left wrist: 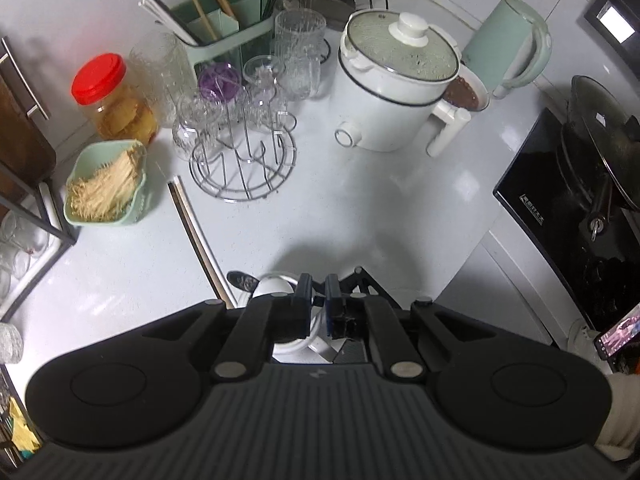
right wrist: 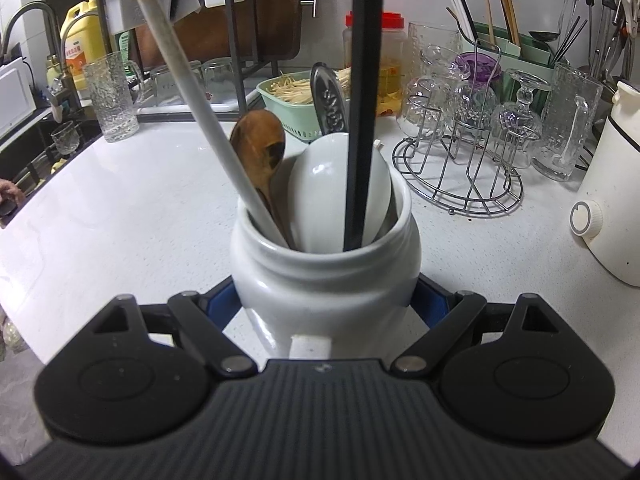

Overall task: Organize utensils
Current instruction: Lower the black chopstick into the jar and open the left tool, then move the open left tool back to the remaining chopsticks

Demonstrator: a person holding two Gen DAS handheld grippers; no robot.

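Observation:
A white ceramic jar [right wrist: 324,280] stands on the white counter [right wrist: 120,208], and my right gripper [right wrist: 326,304] is shut on its body, with a blue pad on each side. The jar holds a wooden spoon [right wrist: 260,152], a white ceramic spoon [right wrist: 332,184], a patterned metal handle [right wrist: 328,100], a long pale handle [right wrist: 188,92] and a black stick-like utensil [right wrist: 362,120] that rises out of the top of the view. My left gripper [left wrist: 318,294] points down over the jar's mouth [left wrist: 276,286], with its jaws almost together on the thin black utensil's top. The long pale handle [left wrist: 196,232] leans away to its left.
A wire rack of glasses [left wrist: 240,152], a green utensil caddy [left wrist: 224,32], a red-lidded jar [left wrist: 108,96] and a green basket [left wrist: 108,184] line the back left. A white electric pot [left wrist: 392,92] and green kettle [left wrist: 508,44] stand behind. A black cooktop with a wok [left wrist: 568,184] is at the right.

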